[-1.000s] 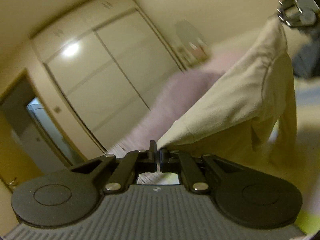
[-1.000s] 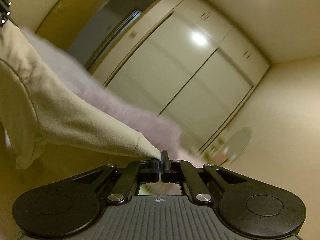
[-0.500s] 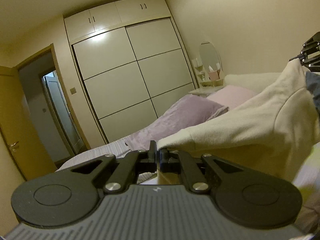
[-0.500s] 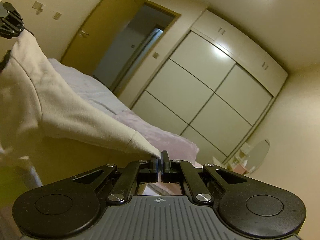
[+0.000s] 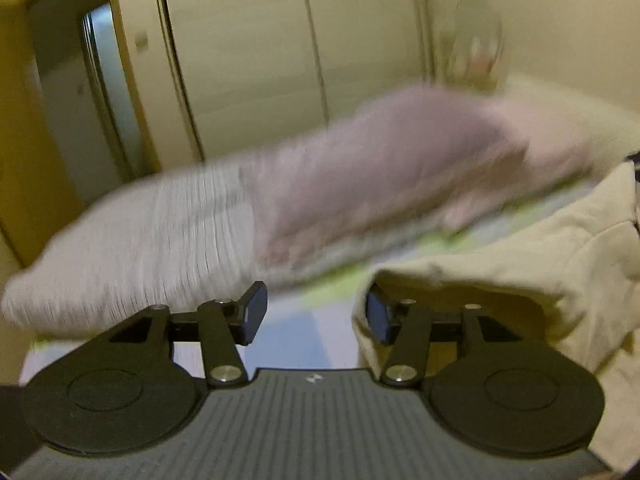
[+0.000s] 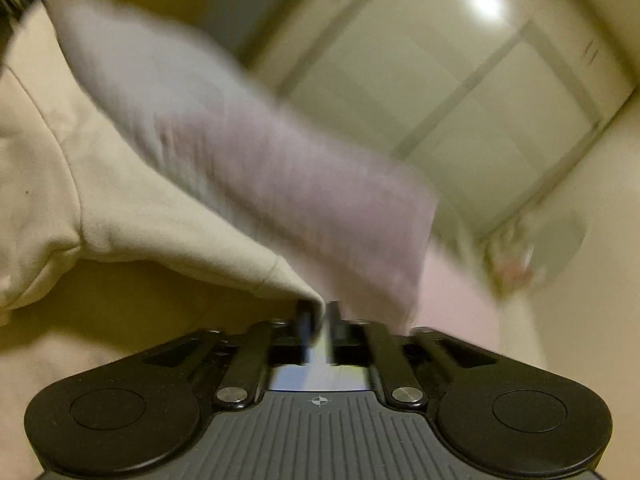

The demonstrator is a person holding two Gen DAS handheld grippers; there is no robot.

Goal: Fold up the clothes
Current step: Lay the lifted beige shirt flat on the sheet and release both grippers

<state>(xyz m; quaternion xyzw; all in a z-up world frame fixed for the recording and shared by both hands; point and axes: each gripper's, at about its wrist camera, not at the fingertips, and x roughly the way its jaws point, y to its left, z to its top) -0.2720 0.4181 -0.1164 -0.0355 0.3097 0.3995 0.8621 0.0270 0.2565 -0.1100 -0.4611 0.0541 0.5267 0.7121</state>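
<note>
A cream sweatshirt lies low at the right of the left wrist view, draped over the right finger. My left gripper is open, with nothing between its pads. In the right wrist view the same cream sweatshirt stretches from the far left down to my right gripper, whose fingers are nearly together on a corner of the cloth. The view is blurred by motion.
A bed with a white blanket and a lilac pillow lies ahead. A white sliding wardrobe stands behind it, with a doorway at the left. A small round mirror stands by the wall.
My left gripper has opened and let go of the sweatshirt corner. Both grippers have dropped toward the bed, and the sweatshirt now sags low instead of hanging stretched between them.
</note>
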